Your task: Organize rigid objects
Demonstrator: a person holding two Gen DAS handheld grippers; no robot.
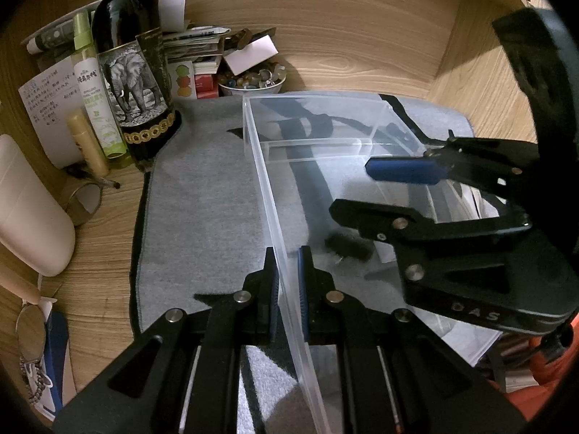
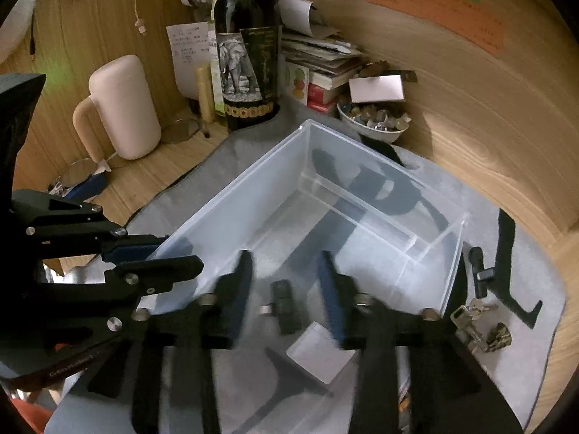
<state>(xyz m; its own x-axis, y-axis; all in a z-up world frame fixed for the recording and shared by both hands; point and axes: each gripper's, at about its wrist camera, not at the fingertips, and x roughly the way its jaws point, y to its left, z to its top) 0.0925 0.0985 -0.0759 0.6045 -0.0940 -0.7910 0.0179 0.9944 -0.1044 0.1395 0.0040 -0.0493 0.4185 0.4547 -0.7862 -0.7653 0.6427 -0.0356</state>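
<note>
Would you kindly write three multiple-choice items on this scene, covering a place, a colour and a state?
1. Where does the small black cylindrical object lie?
A inside the clear plastic bin
B on the wooden desk
C in the bowl

2. What colour is the cloth mat under the bin?
A red
B grey
C green

3. What is the left gripper doing?
A hanging open
B holding a bottle
C clamping the bin's wall

Answers: A, it shows within the walls; B, grey cloth surrounds the bin; C, its fingers sandwich the wall.
</note>
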